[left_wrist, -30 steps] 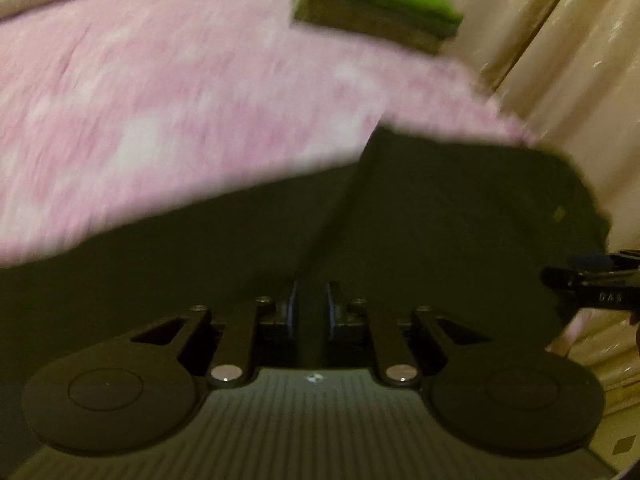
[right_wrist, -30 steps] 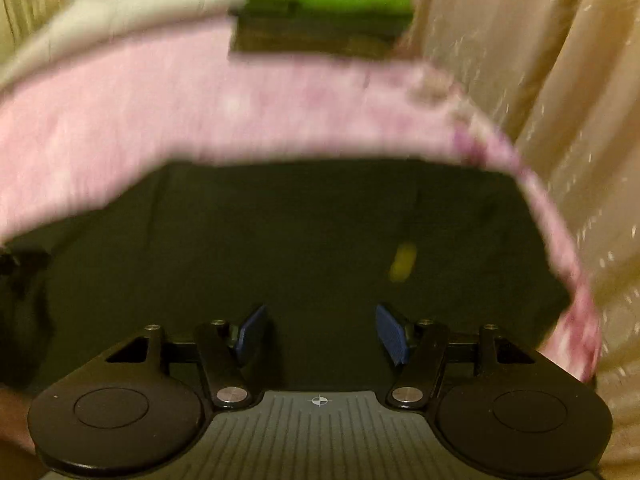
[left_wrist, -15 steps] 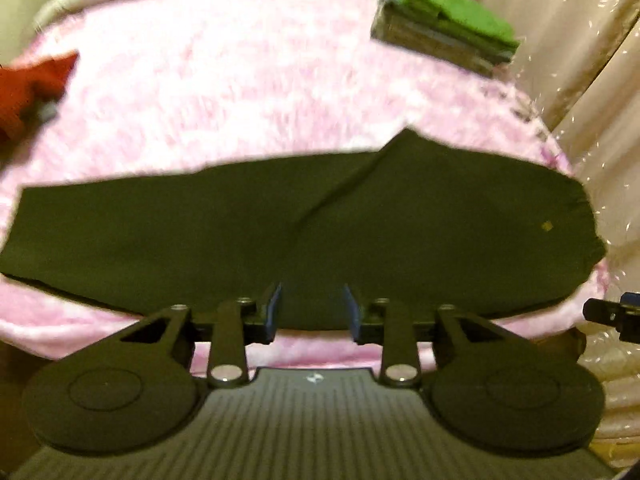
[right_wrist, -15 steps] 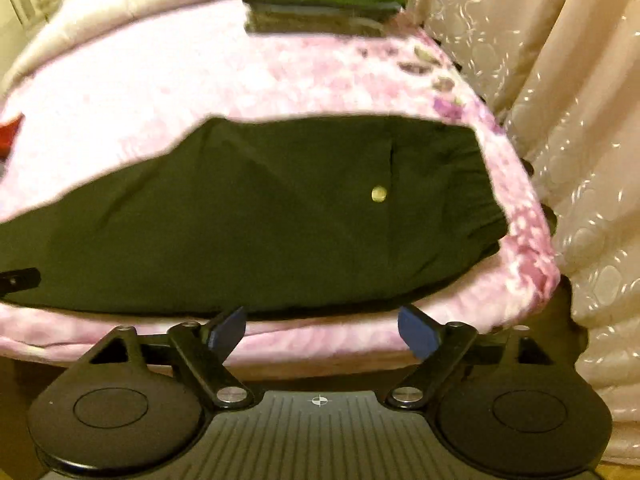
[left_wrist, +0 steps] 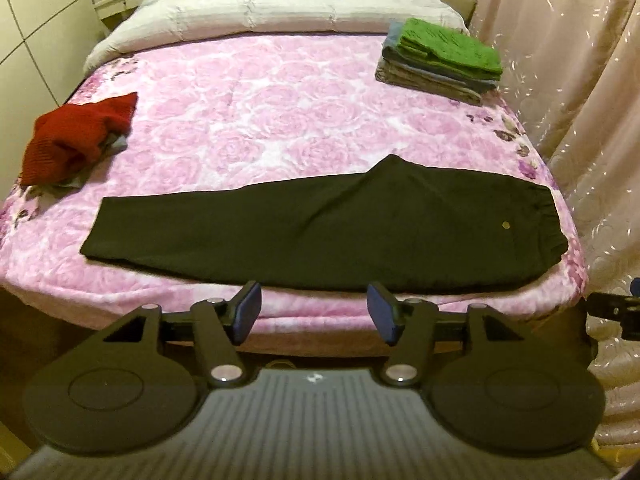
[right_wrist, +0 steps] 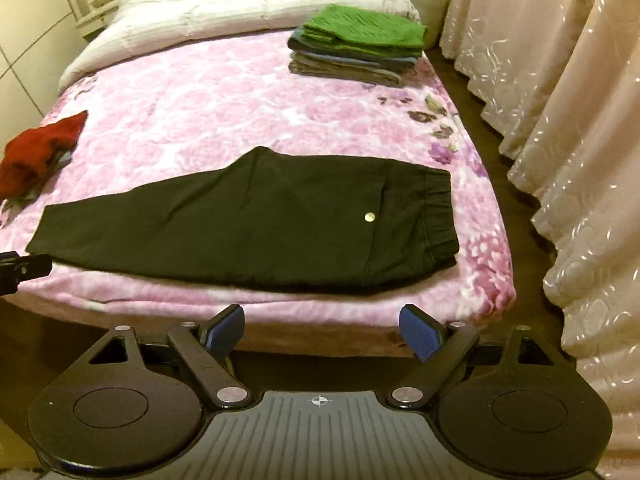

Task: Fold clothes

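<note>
While both claws hang off the foot of the bed, I hold nothing in either. My left claw (left_wrist: 314,312) has its blue pads spread wide, and my right claw (right_wrist: 320,332) is spread wider, both empty and just short of the mattress edge. Right ahead of them the black trousers (left_wrist: 320,232) lie flat across the pink flowered bedspread (left_wrist: 260,120), folded lengthwise with one leg on the other. The waistband (right_wrist: 436,216) points to my right, the leg ends to my left, and a small brass button (right_wrist: 370,217) shows near the waist. Farther up on the left sits a crumpled red sweater (left_wrist: 76,136). At the far right, a neat stack of folded clothes (left_wrist: 440,60) with a green piece on top rests near the white quilt (left_wrist: 260,0). Pale curtains (right_wrist: 560,100) hang along the right side.
</note>
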